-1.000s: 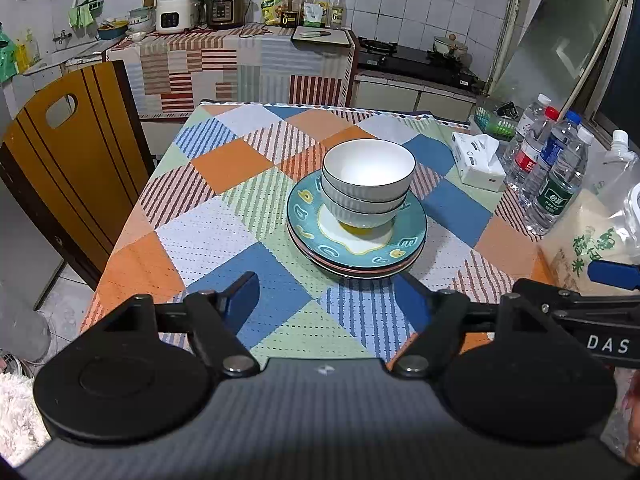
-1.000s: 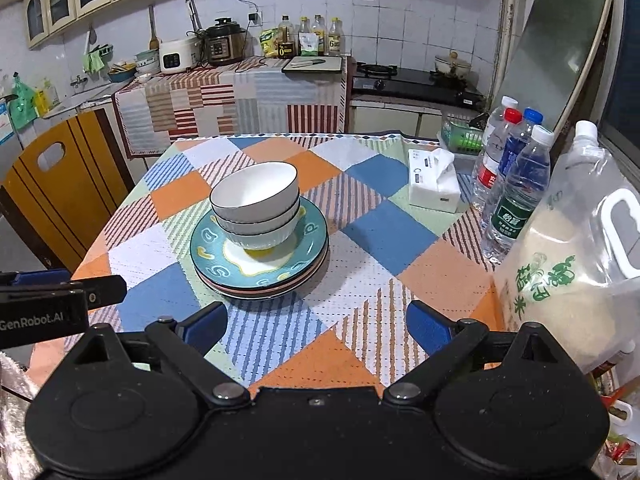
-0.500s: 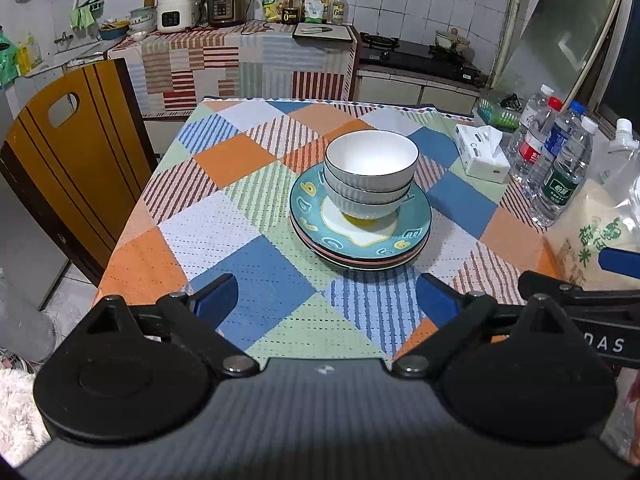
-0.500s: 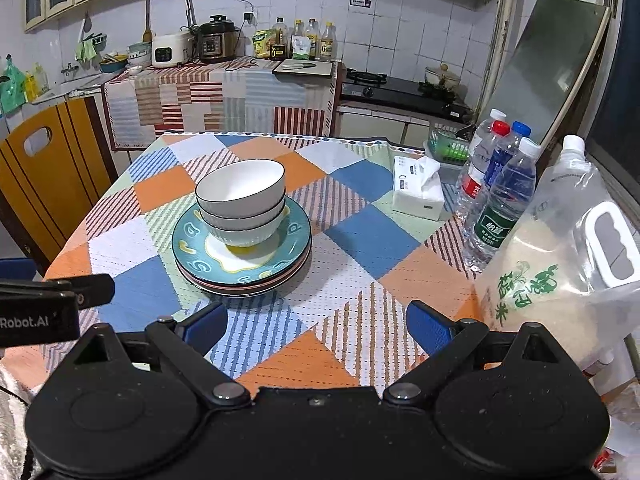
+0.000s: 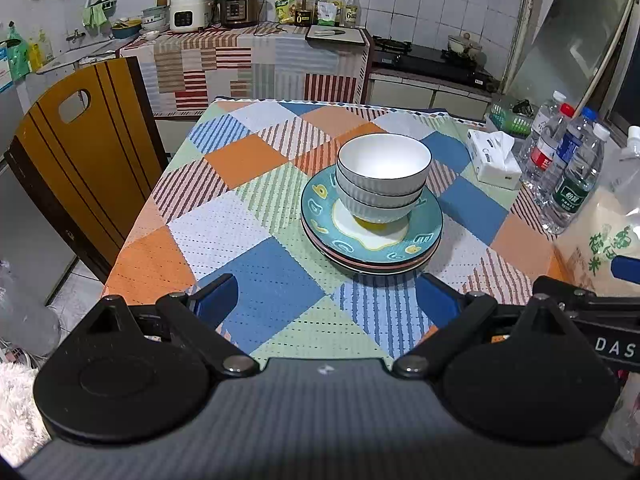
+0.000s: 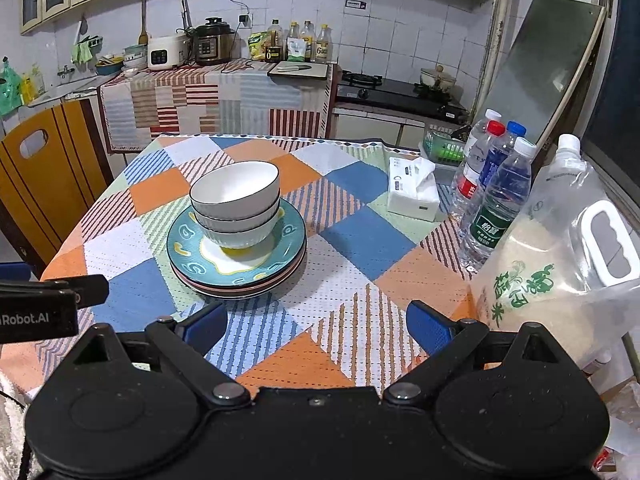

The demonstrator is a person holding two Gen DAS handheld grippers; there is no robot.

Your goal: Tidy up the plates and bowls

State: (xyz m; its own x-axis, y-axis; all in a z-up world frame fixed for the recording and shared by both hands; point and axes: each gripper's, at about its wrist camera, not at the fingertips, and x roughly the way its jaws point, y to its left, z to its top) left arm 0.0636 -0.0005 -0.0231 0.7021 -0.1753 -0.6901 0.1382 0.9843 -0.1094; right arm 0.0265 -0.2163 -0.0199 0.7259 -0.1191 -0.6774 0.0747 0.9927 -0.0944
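Observation:
A stack of white ribbed bowls [image 5: 382,178] sits nested on a stack of plates whose top one is teal with yellow marks [image 5: 372,236], in the middle of the checked tablecloth. The bowls [image 6: 236,202] and the plates [image 6: 236,260] also show in the right wrist view. My left gripper [image 5: 326,306] is open and empty, held back over the table's near edge. My right gripper [image 6: 316,326] is open and empty, near the front edge, to the right of the stack.
A tissue box [image 6: 414,196], three water bottles [image 6: 496,200] and a large bag of rice [image 6: 560,256] stand along the table's right side. A wooden chair [image 5: 80,160] stands at the left. A kitchen counter with appliances [image 5: 224,4] runs behind.
Both grippers have drawn back and up from the stack, so it looks farther away. The left jaws have opened wider. The bowls and plates have not moved.

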